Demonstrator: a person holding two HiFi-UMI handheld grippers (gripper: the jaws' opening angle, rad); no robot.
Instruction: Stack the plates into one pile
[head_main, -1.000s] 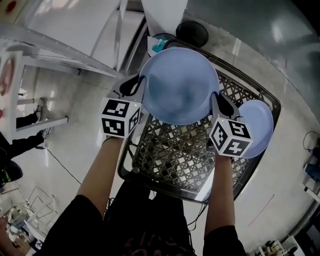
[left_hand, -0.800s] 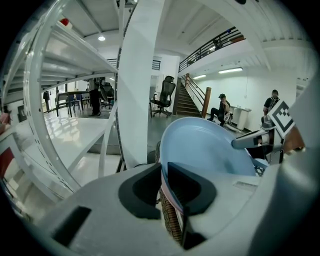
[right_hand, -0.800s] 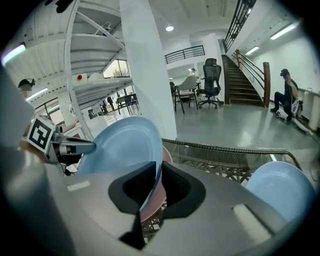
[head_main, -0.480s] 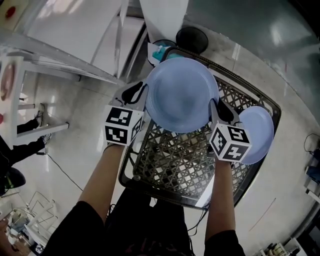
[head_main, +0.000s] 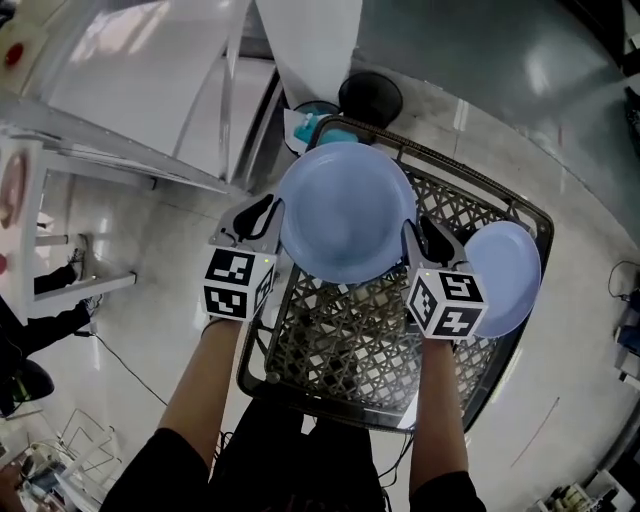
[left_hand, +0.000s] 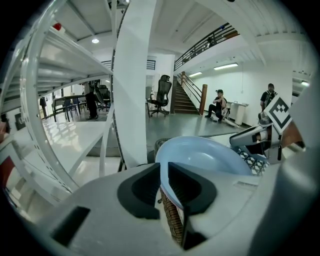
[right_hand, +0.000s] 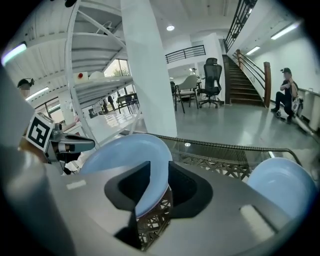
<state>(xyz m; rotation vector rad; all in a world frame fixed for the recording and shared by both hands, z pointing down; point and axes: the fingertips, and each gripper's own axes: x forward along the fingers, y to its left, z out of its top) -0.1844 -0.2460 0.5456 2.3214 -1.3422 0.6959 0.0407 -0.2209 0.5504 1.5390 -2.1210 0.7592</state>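
Note:
A large pale blue plate (head_main: 345, 210) hangs level over the far end of the dark lattice table (head_main: 350, 330). My left gripper (head_main: 262, 212) holds the plate's left rim (left_hand: 205, 155); its jaws have just been closing a little and pinch the rim. At the plate's right rim (right_hand: 125, 150) my right gripper (head_main: 428, 238) has just been opening its jaws; the rim sits loosely between them. A second, smaller blue plate (head_main: 505, 275) lies on the table's right side, also seen as the plate (right_hand: 280, 185) in the right gripper view.
A black round object (head_main: 370, 97) and a teal thing (head_main: 320, 112) sit on the floor beyond the table. A white column (head_main: 310, 40) rises behind, and white shelving (head_main: 120, 130) stands to the left. People stand or sit far off near the stairs.
The large plate has tipped from facing the camera to lying flatter and sits lower and slightly left in the head view. Both grippers stay at its rims.

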